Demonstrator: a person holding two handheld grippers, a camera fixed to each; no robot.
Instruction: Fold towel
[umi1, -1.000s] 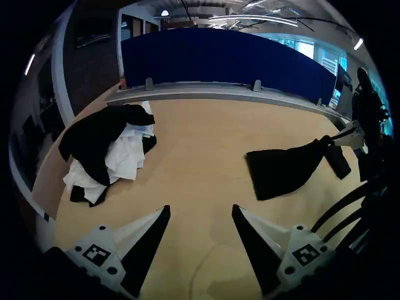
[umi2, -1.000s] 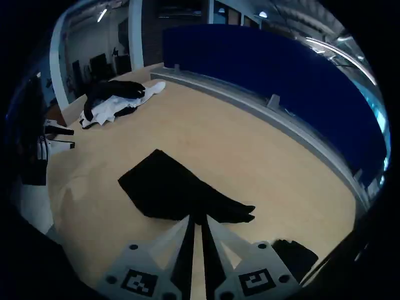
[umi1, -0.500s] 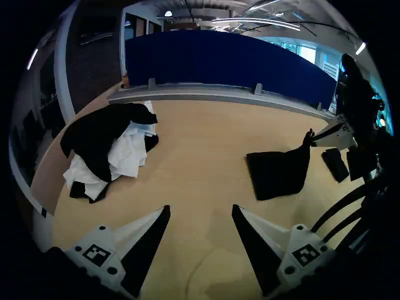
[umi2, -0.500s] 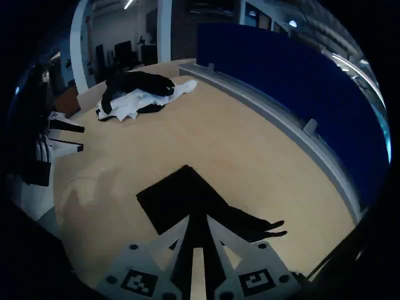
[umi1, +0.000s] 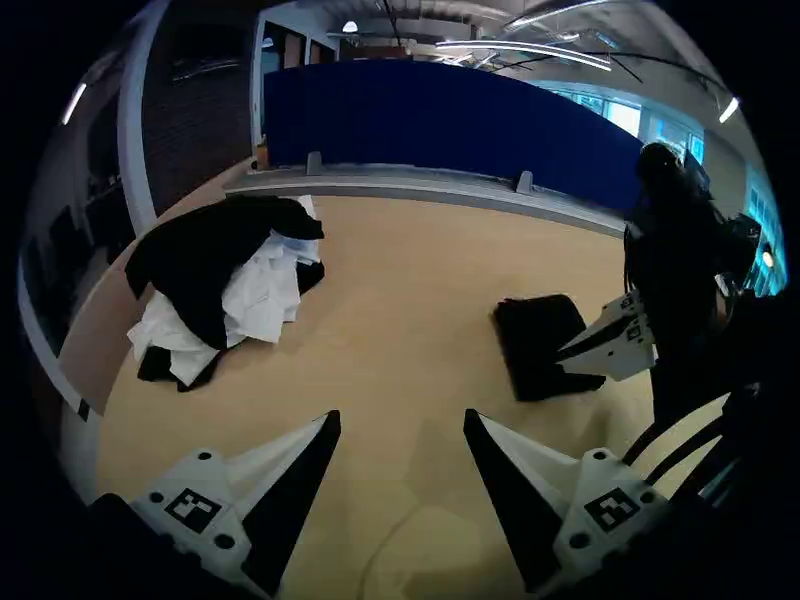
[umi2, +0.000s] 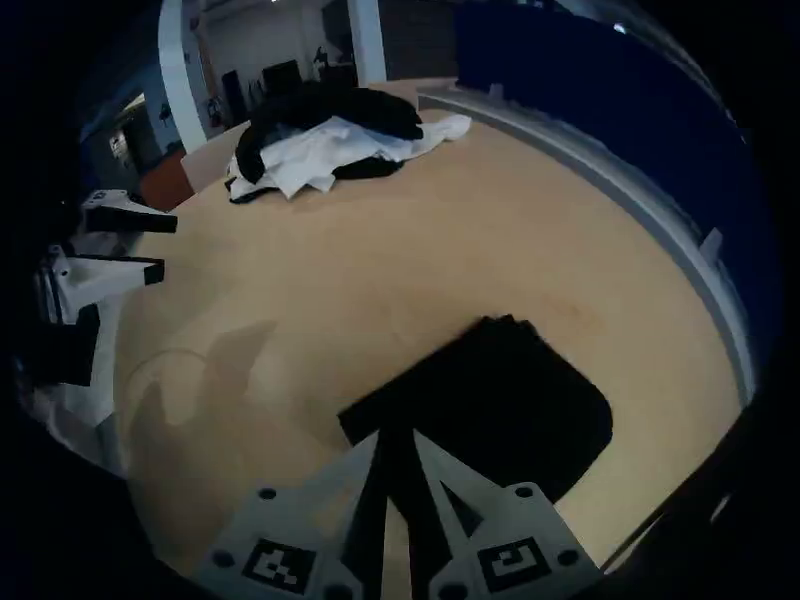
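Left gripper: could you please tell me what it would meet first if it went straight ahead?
The way looks free: the left gripper points over bare table, between the black-and-white pile and the black towel. First in line would be the far grey rail, though depth is unclear.

right gripper (umi2: 395, 445): 6 o'clock; fingers pinch towel (umi2: 500, 400) edge | towel: black, folded, flat on table (umi2: 450, 230); 5 o'clock | clothes pile (umi2: 330, 135): black and white; 11 o'clock | left gripper (umi2: 168, 247): 9 o'clock; fingers apart
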